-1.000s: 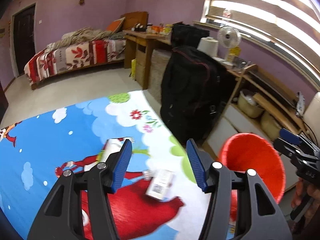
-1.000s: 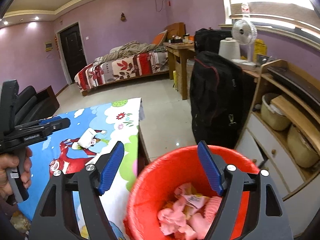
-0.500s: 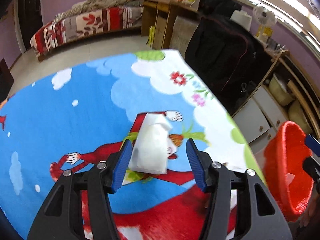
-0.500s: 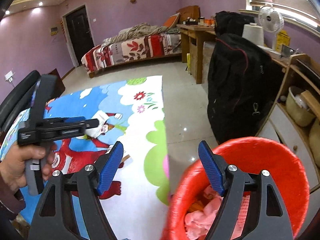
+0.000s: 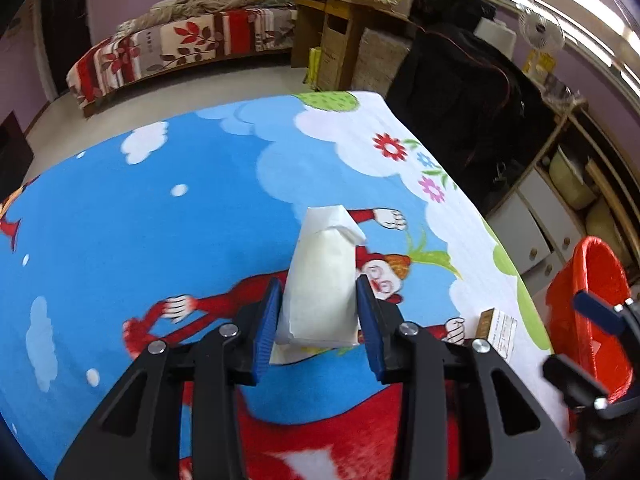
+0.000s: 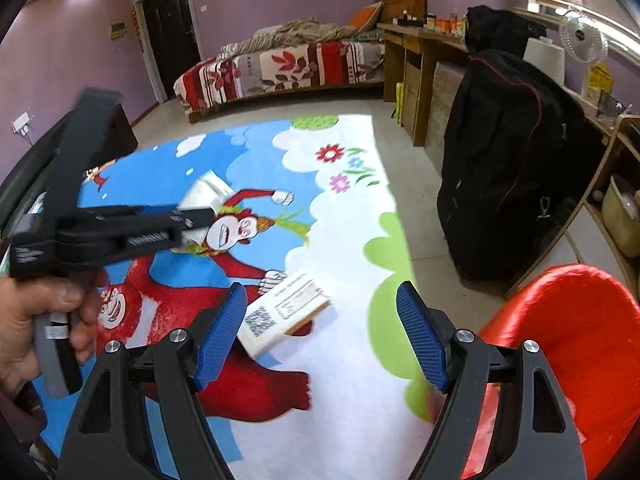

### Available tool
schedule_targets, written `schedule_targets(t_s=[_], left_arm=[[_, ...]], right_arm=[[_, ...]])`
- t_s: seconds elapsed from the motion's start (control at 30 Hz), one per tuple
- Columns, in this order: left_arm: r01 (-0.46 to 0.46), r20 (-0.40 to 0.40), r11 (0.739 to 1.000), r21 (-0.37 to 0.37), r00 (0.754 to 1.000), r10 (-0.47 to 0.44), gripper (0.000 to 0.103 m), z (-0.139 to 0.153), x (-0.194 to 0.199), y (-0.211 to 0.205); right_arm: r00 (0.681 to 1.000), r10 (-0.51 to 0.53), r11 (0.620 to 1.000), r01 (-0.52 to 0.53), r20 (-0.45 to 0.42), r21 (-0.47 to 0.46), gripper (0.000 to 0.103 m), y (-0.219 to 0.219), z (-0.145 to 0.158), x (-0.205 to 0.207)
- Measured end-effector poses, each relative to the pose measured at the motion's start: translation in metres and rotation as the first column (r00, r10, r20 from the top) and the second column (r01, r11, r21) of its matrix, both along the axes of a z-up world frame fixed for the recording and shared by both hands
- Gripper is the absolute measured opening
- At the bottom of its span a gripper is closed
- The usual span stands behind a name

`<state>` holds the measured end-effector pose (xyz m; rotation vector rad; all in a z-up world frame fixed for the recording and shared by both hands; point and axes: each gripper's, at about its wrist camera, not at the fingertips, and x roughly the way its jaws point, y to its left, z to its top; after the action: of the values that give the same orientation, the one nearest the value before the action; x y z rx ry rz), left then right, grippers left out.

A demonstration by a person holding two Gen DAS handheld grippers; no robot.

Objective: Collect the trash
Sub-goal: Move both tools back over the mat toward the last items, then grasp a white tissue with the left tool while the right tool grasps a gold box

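Note:
A white paper packet (image 5: pixel 320 280) lies on the cartoon rug (image 5: pixel 160 208), and it also shows in the right wrist view as the packet (image 6: pixel 208 190). My left gripper (image 5: pixel 319 316) is low over it, jaws closing, with both blue pads against the packet's sides. A small printed cardboard box (image 6: pixel 286 308) lies on the rug just ahead of my right gripper (image 6: pixel 320 332), whose jaws stand wide open and hold nothing. The same box (image 5: pixel 498 330) sits right of the left gripper. The red trash bin (image 6: pixel 560 340) stands at the rug's right edge.
A hand (image 6: pixel 36 312) holds the left gripper's handle. A black bag (image 6: pixel 512 160) leans against wooden shelves (image 6: pixel 612 208) on the right. A bed (image 6: pixel 280 68) and a wooden desk (image 6: pixel 420 52) stand at the back; a dark door (image 6: pixel 172 36) is far left.
The left gripper came down to the rug and its jaws narrowed onto the white packet. The right gripper swung left from above the red bin to the small box.

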<state>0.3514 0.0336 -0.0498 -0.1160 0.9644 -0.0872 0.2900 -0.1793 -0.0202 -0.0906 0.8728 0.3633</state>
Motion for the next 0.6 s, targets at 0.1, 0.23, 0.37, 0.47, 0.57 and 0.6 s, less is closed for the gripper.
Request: schedule_targets(t_s=[0.1,0.23,0.37,0.47,0.57,0.6], left_arm=[[-0.019,0.016,1.0,-0.01,1.0,0.019,0.037,0.005,-0.008,0.009],[-0.035,0.04,0.999,-0.027,0.999,0.036,0.037,0.011,-0.016,0.017],[-0.036,0.052,0.999,-0.037,0.998,0.038,0.037,0.014,-0.022,0.019],[-0.038,0.058,0.998,-0.048,0.997,0.041,0.037,0.015,-0.026,0.019],[-0.032,0.066,0.998,-0.053,0.997,0.036,0.037,0.017,-0.03,0.017],[-0.029,0.069,0.998,-0.053,0.997,0.033,0.037,0.018,-0.031,0.016]], right_arm=[[1.0,-0.004,0.999,0.003,-0.027,-0.032,0.072,0.015,-0.012,0.004],[0.998,-0.004,0.998,0.0,-0.063,-0.069,0.068,0.03,-0.028,0.009],[0.998,0.011,0.995,-0.016,-0.059,-0.095,0.064,0.042,-0.029,0.009],[0.999,0.02,0.992,-0.026,-0.048,-0.124,0.061,0.051,-0.031,0.006],[0.999,0.027,0.992,-0.032,-0.041,-0.122,0.046,0.051,-0.029,0.005],[0.999,0.03,0.992,-0.035,-0.041,-0.121,0.043,0.051,-0.028,0.004]])
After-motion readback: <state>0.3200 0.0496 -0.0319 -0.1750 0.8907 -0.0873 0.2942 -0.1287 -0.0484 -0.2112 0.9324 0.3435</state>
